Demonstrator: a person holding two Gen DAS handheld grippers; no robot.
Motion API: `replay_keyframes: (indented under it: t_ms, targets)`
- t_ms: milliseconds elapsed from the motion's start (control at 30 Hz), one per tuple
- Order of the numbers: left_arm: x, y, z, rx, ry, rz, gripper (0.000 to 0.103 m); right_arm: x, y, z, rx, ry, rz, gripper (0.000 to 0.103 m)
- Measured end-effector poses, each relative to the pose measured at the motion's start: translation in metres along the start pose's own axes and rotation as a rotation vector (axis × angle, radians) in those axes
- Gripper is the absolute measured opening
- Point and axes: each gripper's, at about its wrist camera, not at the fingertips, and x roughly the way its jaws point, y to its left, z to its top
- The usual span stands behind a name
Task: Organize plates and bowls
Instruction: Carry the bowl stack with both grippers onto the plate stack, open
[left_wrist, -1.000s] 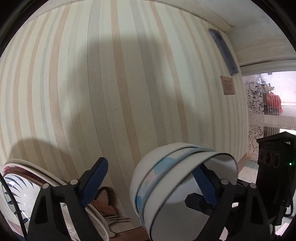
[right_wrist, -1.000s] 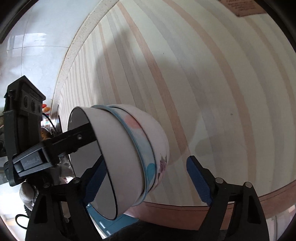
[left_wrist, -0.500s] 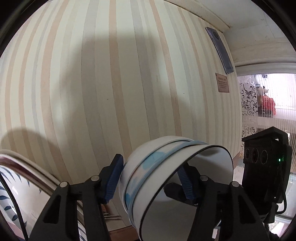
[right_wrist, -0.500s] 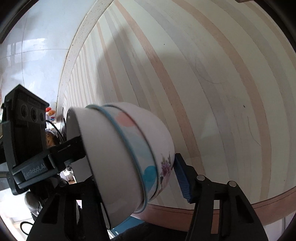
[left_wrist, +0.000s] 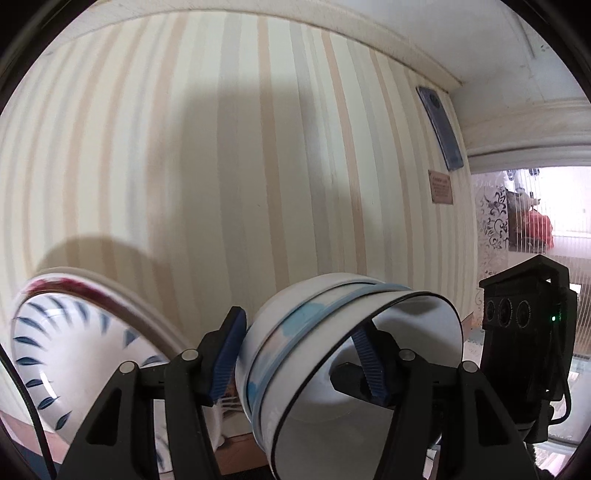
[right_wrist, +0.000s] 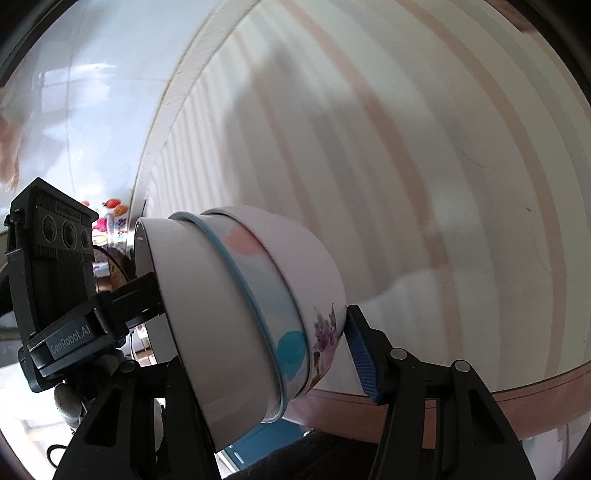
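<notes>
Bowl stack (left_wrist: 332, 354) on side, mouth facing lower right; left gripper (left_wrist: 299, 354) clamps it, right gripper (right_wrist: 295, 343) probably too. Plate (left_wrist: 74, 354) lower left.

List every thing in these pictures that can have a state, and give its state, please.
Stack of nested bowls: tipped on its side, held in the air by both grippers.
Left gripper: shut on the stack; one finger inside the innermost bowl, one outside.
Right gripper: shut on the stack, gripping across its outside.
Plate with blue leaf pattern: standing on edge, leaning toward the striped wall.
</notes>
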Motion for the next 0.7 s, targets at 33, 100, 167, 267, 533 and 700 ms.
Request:
replay_keyframes:
  t_ms: [33, 100, 167, 267, 533, 700]
  targets:
    - [-0.007, 0.003, -0.001, -0.006, -0.014, 0.000, 0.056, 0.001, 0.007, 0.000, -0.017, 0.002, -0.002, 0.057]
    - [-0.018, 0.009, -0.005, -0.017, -0.040, 0.002, 0.056, 0.005, 0.022, 0.003, -0.043, 0.009, 0.003, 0.057]
    - [-0.028, 0.017, -0.008, -0.038, -0.064, 0.001, 0.056, 0.009, 0.038, 0.004, -0.069, 0.021, 0.006, 0.057]
    - [-0.045, 0.036, -0.012, -0.079, -0.099, 0.004, 0.056, 0.021, 0.063, 0.006, -0.114, 0.047, 0.012, 0.057]
    - [-0.077, 0.102, -0.032, -0.220, -0.167, 0.035, 0.056, 0.074, 0.120, -0.007, -0.236, 0.159, 0.011, 0.057]
    - [-0.081, 0.141, -0.048, -0.310, -0.185, 0.053, 0.056, 0.110, 0.138, -0.021, -0.293, 0.231, -0.009, 0.057]
